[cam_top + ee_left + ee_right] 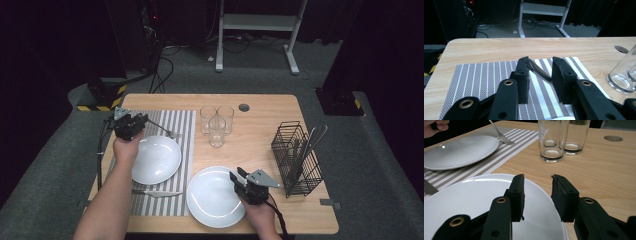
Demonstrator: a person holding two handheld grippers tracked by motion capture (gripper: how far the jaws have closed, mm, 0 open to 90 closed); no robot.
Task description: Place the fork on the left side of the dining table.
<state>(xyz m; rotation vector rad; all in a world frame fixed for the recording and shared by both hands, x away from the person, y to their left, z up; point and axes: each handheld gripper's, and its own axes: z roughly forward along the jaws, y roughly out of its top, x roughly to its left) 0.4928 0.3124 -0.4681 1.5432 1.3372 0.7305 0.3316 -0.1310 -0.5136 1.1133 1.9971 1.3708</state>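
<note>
A: Start with the largest item.

B: Rectangular light-wood table (270,150), its near edge cut off at the bottom of the high view. On its left portion lies a grey-and-white striped woven placemat (172,122), partly covered by a round white ceramic plate (157,160). A second round white plate (212,197) sits on bare wood just right of the mat; its near rim is hidden behind the right gripper.

A: Right side?

B: Black wire cutlery basket (296,159), standing upright near the right edge. Thin metal utensils protrude from it; their type cannot be determined. Three clear drinking glasses (216,122) stand clustered at table centre.

A: Left gripper (131,125) status?

B: Positioned above the far part of the placemat, beyond the first plate. A slim metal fork (167,131) runs diagonally between its jaws: the handle (537,71) crosses the gap in the left gripper view, tines resting near the mat's right edge. Both pads appear to contact the handle, so the claw is grasping the fork; the contact on the right pad is hard to confirm.

A: Right gripper (240,179)?

B: Hovers over the second plate's right half. Jaws stand apart, nothing between them: released.

A: Anything else?

B: A metal knife (157,193) on the mat's near side, its handle partly hidden by the forearm.
</note>
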